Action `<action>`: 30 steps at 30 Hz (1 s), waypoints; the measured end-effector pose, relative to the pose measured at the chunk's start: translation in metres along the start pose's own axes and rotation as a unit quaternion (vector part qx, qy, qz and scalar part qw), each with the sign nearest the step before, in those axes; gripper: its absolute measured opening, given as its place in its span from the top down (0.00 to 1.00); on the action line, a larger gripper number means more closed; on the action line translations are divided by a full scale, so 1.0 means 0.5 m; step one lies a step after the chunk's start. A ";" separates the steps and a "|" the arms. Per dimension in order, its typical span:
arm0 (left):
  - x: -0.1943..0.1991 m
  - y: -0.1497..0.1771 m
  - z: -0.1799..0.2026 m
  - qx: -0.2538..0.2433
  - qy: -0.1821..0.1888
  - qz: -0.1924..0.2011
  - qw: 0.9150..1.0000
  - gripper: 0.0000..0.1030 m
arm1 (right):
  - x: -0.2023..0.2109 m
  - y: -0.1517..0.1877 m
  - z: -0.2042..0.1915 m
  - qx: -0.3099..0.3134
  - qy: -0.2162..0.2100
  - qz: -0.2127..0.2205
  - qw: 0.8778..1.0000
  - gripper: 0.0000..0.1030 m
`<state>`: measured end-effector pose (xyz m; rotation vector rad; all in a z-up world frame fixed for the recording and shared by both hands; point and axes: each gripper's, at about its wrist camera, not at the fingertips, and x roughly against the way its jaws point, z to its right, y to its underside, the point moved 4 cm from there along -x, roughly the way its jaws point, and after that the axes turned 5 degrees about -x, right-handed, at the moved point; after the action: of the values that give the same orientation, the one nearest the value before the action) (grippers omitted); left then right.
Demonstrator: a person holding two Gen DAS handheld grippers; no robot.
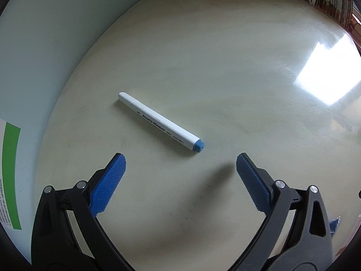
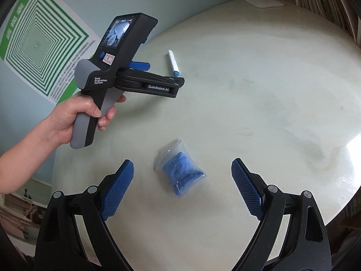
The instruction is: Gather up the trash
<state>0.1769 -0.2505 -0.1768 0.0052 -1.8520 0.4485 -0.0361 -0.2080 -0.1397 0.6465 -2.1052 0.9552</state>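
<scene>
Fig.: L gripper (image 1: 180, 164) hovering w/ jaws apart, empty; white marker (image 1: 161, 123) lying flat on table (image 1: 248, 67) just ahead of pads, crossing gap diagonally, prob. being lined up for pinch across barrel. R gripper (image 2: 182, 171) also spread wide, empty; clear bag w/ blue contents (image 2: 180, 169) sitting between its fingertips, untouched, centred for closing. Person's hand (image 2: 76, 117) gripping L handle.
</scene>
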 end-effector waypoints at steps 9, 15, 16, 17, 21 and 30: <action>-0.016 -0.021 -0.050 0.004 0.017 0.010 1.000 0.07 | -0.045 0.004 -0.003 -0.030 0.015 -0.006 0.999 0.15; 0.001 0.011 -0.052 -0.013 0.033 0.016 0.999 0.07 | -0.063 0.013 -0.012 -0.033 0.026 -0.016 0.999 0.15; 0.001 0.012 -0.055 -0.013 0.036 0.017 0.999 0.07 | -0.066 0.017 -0.013 -0.030 0.029 -0.020 0.999 0.15; 0.001 0.012 -0.059 -0.013 0.037 0.017 0.999 0.07 | -0.068 0.022 -0.013 -0.027 0.032 -0.022 0.999 0.15; 0.000 0.016 -0.072 -0.009 0.045 0.018 0.999 0.07 | -0.069 0.033 -0.014 -0.017 0.042 -0.022 0.999 0.15; -0.007 -0.041 -0.034 -0.006 0.110 0.031 0.993 0.29 | -0.083 0.051 -0.037 0.062 0.120 -0.015 0.991 0.18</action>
<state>0.1985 -0.2651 -0.1695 -0.1055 -1.6415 0.4617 -0.0205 -0.1724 -0.1745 0.5925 -1.8316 1.0966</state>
